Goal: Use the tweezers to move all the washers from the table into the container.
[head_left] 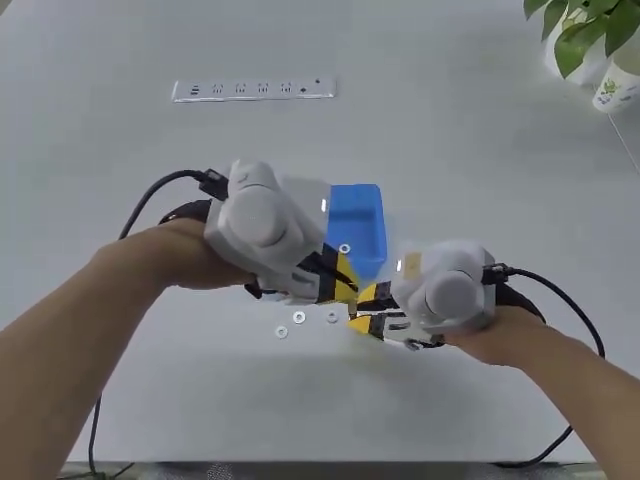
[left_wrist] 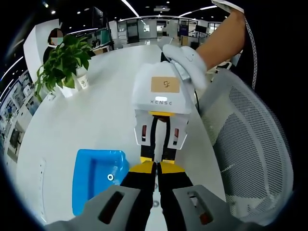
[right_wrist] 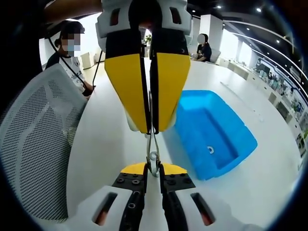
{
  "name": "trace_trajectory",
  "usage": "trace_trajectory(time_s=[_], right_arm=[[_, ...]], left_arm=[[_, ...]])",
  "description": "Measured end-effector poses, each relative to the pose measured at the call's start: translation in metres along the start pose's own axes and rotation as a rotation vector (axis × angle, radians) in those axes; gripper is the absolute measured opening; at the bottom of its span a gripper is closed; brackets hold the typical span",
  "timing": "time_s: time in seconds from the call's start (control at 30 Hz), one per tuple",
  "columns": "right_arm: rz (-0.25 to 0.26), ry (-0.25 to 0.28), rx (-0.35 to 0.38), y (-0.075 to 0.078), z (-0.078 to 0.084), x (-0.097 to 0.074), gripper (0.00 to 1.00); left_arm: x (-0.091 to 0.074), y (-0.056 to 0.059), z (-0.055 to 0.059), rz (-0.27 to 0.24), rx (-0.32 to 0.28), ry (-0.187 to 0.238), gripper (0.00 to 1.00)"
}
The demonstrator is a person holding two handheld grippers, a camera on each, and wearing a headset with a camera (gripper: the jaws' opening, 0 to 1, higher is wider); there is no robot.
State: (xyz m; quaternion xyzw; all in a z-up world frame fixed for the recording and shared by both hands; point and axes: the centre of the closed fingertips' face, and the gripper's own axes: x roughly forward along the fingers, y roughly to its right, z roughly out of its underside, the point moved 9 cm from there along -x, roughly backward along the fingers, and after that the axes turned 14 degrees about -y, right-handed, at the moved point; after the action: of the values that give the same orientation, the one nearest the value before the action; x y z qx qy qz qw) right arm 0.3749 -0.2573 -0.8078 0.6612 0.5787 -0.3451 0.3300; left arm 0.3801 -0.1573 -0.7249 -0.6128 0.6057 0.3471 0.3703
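With left gripper [right_wrist: 150, 131] and right gripper [right_wrist: 154, 168] both clamped on the thin tweezers [right_wrist: 152, 147], those washers [head_left: 299, 318] at lower centre look tiny, flat and slippery, best nipped across the rim.

pretty bright, flat overhead light, soft faint shadows on the table [head_left: 450, 130] on the near side of the container [head_left: 368, 215], ceiling strips [left_wrist: 131, 6] glaring far behind it, fisheye bending hard at edges, mostly sharp
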Motion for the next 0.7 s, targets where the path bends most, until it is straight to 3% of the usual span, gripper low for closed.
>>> trace_trajectory(time_s=[0.7], right_arm=[[-0.015,0.018,0.053,0.0026,0.0028,-0.0033,0.11]], left_arm=[[0.0056,-0.0048,-0.0069,0.001,-0.028,0.023,0.05]])
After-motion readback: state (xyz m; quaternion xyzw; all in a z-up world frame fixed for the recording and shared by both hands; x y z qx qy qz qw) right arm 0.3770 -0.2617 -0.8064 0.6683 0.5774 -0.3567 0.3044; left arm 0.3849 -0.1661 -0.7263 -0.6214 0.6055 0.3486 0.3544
